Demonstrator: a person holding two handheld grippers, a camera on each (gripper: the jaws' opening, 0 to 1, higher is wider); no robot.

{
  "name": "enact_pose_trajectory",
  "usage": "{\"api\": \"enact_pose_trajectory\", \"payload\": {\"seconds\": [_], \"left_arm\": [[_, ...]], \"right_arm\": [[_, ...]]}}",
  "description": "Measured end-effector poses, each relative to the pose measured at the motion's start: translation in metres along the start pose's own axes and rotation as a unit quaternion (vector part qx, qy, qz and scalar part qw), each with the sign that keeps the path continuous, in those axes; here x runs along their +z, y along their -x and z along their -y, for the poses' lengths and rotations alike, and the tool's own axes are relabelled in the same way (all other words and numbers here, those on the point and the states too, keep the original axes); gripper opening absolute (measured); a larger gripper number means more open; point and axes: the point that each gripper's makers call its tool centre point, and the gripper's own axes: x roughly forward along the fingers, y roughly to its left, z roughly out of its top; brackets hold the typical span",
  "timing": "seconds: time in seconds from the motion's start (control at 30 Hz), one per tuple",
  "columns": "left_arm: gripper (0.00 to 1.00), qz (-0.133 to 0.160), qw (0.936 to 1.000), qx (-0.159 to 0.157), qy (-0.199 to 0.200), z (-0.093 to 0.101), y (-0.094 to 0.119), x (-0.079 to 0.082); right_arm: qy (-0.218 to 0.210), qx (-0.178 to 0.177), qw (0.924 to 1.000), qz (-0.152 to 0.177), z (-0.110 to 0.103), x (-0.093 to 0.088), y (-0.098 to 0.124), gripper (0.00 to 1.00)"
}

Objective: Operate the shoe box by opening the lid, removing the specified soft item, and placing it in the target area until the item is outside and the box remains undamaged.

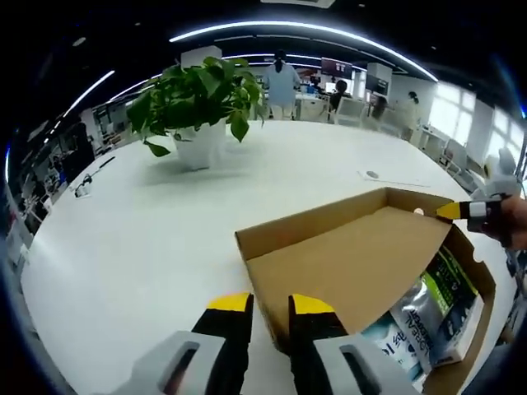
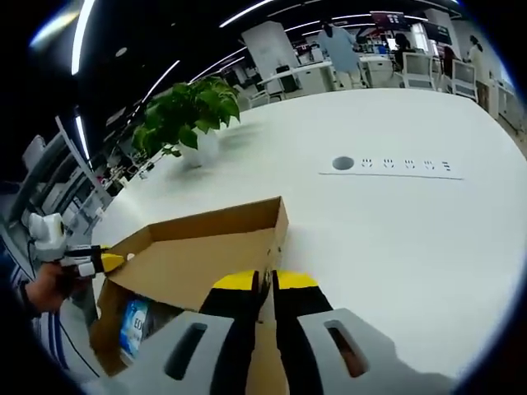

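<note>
Left gripper view: lid (image 1: 346, 263) raised, packets (image 1: 432, 309) inside box (image 1: 478, 276).

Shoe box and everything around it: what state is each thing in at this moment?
Shoe box lid: partly raised, box open.
Soft pouches: inside the box, not taken out.
Left claw: closed on the lid's edge.
Right claw: closed on the lid's edge.
Potted plant: upright on the white table, apart from the box.

The brown cardboard shoe box (image 1: 346, 271) sits on the white table (image 1: 148, 239), its raised brown cardboard lid (image 1: 354, 255) partly covering the soft printed pouches (image 1: 432, 309) inside. Behind it, well apart, stands the leafy green plant in a white pot (image 1: 200, 111).
</note>
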Motion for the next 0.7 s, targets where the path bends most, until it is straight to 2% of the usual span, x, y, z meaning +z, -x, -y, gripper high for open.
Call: {"api": "enact_pose_trajectory", "payload": {"seconds": [0.3,0.47,0.6,0.7], "left_arm": [[0.16,0.007,0.9999,0.009,0.01,0.004,0.022,-0.01],[0.17,0.014,0.9994,0.026,0.017,0.002,0.038,-0.013],[0.14,0.026,0.9988,0.037,0.018,0.006,0.053,-0.014],[0.14,0.043,0.9976,0.041,0.034,0.01,0.068,-0.015]], "right_arm": [[-0.006,0.004,0.9999,0.008,0.014,-0.005,0.017,0.1],[-0.002,0.007,0.9999,0.01,0.011,-0.011,0.031,0.09],[-0.014,0.009,0.9995,0.026,0.014,-0.011,0.047,0.08],[-0.012,0.01,0.9993,0.034,0.016,-0.013,0.058,0.08]]}}
